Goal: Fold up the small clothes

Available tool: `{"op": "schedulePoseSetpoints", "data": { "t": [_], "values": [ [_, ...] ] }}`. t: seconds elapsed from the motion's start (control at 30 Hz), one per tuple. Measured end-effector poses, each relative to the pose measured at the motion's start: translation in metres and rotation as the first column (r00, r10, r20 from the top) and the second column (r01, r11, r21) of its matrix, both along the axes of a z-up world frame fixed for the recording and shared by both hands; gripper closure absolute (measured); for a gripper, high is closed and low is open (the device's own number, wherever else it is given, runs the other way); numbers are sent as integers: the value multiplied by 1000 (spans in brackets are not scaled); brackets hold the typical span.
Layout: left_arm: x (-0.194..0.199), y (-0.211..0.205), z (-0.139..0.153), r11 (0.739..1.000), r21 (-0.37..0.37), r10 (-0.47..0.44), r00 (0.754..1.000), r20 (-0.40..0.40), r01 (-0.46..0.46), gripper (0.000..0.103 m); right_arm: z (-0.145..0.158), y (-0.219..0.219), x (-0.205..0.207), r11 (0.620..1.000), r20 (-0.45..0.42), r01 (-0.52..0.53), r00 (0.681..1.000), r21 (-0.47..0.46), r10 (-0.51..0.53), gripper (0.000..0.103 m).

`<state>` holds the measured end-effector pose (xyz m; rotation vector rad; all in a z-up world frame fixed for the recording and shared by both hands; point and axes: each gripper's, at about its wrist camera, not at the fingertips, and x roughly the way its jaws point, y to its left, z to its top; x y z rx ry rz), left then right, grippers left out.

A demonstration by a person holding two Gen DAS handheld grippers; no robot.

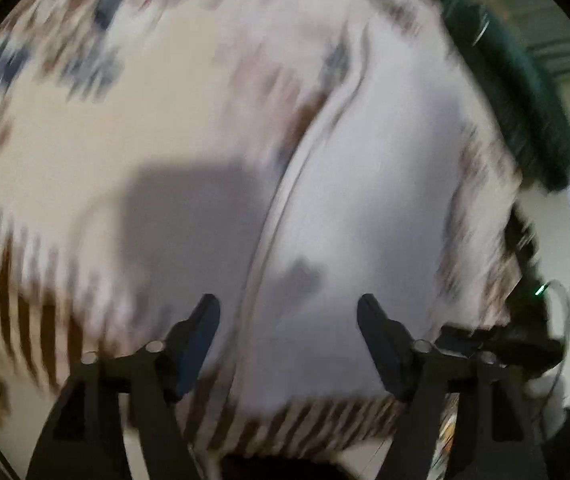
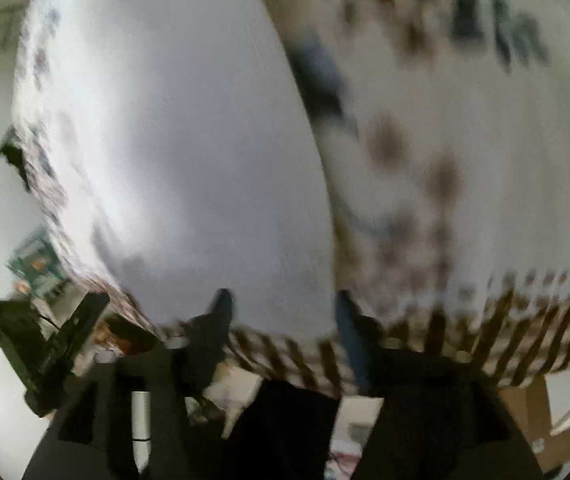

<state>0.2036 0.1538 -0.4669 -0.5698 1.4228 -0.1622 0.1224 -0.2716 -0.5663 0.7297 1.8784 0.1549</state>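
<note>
A white garment (image 1: 365, 184) lies flat on a patterned cloth with brown stripes at its edge (image 1: 85, 184). Both views are blurred by motion. My left gripper (image 1: 288, 312) is open and empty, hovering over the garment's near part, with a seam or folded edge running between its fingers. In the right wrist view the same white garment (image 2: 189, 140) fills the left half. My right gripper (image 2: 283, 308) is open over the garment's near edge, at the striped border (image 2: 525, 340) of the cloth.
A dark green object (image 1: 525, 92) lies beyond the cloth's right edge. Black equipment (image 2: 45, 344) and a green box (image 2: 37, 264) sit to the left below the table edge. Cardboard (image 2: 533, 412) shows at lower right.
</note>
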Motion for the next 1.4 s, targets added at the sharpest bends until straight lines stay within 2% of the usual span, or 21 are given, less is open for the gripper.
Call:
{"op": "schedulePoseSetpoints", "data": {
  "t": [0.1,0.23,0.33,0.4,0.47,0.5,0.53,0.63,0.7,0.77,0.9,0.97,1.07,1.1,1.17,1.2,1.3,1.4],
  "values": [
    [74,-8,-5,998,-67,4,997,82,1,33,11,-15,55,998,74,66,995,4,-66,45],
    [168,-46,-27,998,-48,-41,982,185,50,33,13,-31,144,993,217,117,970,-23,-110,45],
    [240,-71,-59,994,-64,-71,983,172,83,33,3,-41,206,986,282,165,947,-17,-154,45],
    [278,-89,-79,993,-22,-109,983,150,114,33,-3,-54,246,980,308,200,933,-5,-189,45],
    [292,-94,-87,990,6,-139,979,150,140,36,-11,-63,278,976,323,220,924,-8,-206,45],
    [298,-98,-89,987,7,-161,970,180,162,62,-17,-61,291,975,320,223,924,-6,-209,44],
    [297,-100,-87,983,21,-183,962,202,182,94,-22,-58,303,974,312,227,926,-2,-215,44],
    [289,-99,-74,977,58,-212,945,251,204,94,-36,-57,325,979,299,202,936,-29,-184,44],
    [280,-86,-61,982,60,-191,941,279,181,95,-35,-38,334,982,326,177,934,-70,-145,46],
    [286,-77,-56,987,50,-161,942,293,153,96,-34,-27,336,984,343,154,932,-91,-114,47],
    [300,-63,-71,992,31,-129,957,260,125,97,-38,-22,336,986,326,127,941,-104,-86,47],
    [302,-65,-82,989,-3,-140,965,223,145,97,-40,-22,335,986,303,114,950,-119,-73,47],
    [295,-61,-77,988,-83,-112,974,195,130,91,-37,-22,335,986,288,113,955,-119,-75,46],
    [291,-59,-73,987,-100,-102,976,194,123,85,-34,-24,333,987,286,117,955,-108,-82,46],
    [276,-53,-61,985,-129,-84,975,206,112,59,-23,-30,322,989,287,123,953,-78,-96,46],
    [265,-50,-55,986,-131,-78,975,209,107,42,-18,-34,315,990,288,122,953,-66,-98,46],
    [224,-42,-46,982,-163,-64,978,200,98,39,-7,-45,283,993,273,114,956,-23,-103,46],
    [170,-41,-46,983,-150,-88,985,146,110,39,0,-55,237,995,219,82,973,-52,-69,46]
  ]
}}
